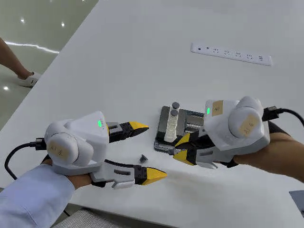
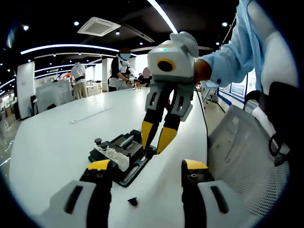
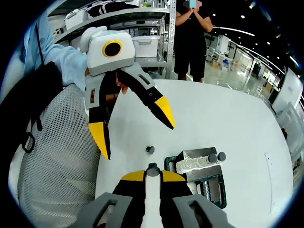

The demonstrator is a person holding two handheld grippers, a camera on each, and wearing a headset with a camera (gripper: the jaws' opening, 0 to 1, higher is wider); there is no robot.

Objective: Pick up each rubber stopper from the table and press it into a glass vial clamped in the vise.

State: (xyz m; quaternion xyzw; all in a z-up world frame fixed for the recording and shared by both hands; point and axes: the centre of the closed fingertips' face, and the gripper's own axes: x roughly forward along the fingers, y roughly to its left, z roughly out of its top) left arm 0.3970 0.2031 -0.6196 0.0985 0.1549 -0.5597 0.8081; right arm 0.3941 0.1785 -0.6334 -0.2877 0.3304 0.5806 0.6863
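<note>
Though right gripper (image 3: 153, 176) clamps stopper (image 3: 152, 168), jaws half-hide it.

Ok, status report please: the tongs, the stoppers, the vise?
Left tongs open, empty. Right tongs shut on grey stopper, by vise. Loose stopper on table; two vials capped. Nothing in the way.

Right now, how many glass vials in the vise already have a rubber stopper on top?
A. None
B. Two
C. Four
B: in the head view, two dark rubber stoppers sit on the glass vials at the far end of the vise, while the nearer glass vials in the row have no stopper.
</note>
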